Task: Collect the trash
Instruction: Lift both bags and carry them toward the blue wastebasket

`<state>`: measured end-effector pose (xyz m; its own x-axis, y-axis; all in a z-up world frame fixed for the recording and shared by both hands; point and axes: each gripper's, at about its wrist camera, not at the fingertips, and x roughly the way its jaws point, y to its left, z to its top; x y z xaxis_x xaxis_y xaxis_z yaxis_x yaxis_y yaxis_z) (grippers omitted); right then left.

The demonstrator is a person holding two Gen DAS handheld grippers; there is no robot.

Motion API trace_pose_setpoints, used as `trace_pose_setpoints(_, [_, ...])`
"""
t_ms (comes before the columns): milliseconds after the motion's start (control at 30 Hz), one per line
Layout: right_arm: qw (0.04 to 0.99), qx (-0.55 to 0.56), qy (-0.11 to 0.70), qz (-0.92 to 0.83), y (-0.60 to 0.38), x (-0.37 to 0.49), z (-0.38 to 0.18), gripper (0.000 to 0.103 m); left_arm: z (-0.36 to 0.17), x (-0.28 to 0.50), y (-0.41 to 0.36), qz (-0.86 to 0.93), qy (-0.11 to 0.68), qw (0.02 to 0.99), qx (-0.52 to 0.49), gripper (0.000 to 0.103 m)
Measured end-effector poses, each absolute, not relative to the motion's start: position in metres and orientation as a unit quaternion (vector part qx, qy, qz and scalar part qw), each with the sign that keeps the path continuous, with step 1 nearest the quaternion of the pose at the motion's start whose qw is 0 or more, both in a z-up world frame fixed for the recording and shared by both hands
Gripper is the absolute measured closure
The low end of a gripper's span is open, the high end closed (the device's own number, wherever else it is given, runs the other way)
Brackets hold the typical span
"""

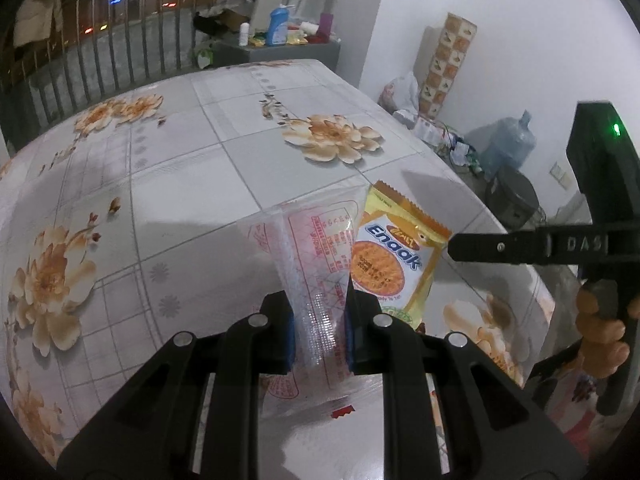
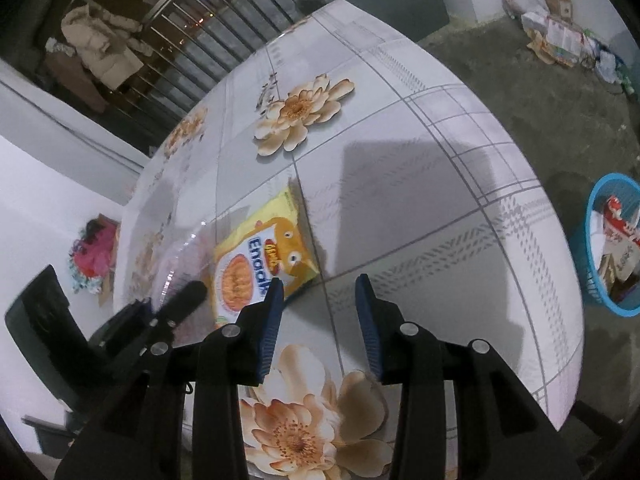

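A clear plastic wrapper with red print [image 1: 316, 264] lies on the flowered table [image 1: 200, 160]. My left gripper [image 1: 320, 328] is shut on its near part. A yellow Enaak snack packet [image 1: 396, 256] lies just right of the wrapper, part under it. In the right wrist view the packet [image 2: 256, 260] lies ahead and left of my right gripper [image 2: 318, 312], which is open and empty; its left fingertip [image 2: 275, 286] is at the packet's near corner. The right gripper also shows from the side in the left wrist view [image 1: 520, 246].
A blue basket [image 2: 612, 240] with trash in it stands on the floor right of the table. The table's right edge [image 2: 560, 280] is close. A water jug [image 1: 508, 144], bags and boxes sit by the wall. A railing [image 1: 100, 56] is behind the table.
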<state>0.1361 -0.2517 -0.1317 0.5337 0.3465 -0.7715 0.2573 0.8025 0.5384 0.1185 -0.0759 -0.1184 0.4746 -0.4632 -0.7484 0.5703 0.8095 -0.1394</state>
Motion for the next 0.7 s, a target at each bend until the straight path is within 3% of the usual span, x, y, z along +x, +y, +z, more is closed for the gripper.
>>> trace_pose_setpoints(567, [0.784,0.404,0.466,0.070,-0.254,0.150,-0.145,0.066,-0.123,0.120,-0.077,-0.306,0.418,0.853,0.063,0.087])
trace_pose_setpoints(700, [0.787,0.405,0.462,0.062,-0.252,0.152,-0.146,0.072,-0.125,0.122,-0.076,-0.305,0.419,0.853,0.061,0.087])
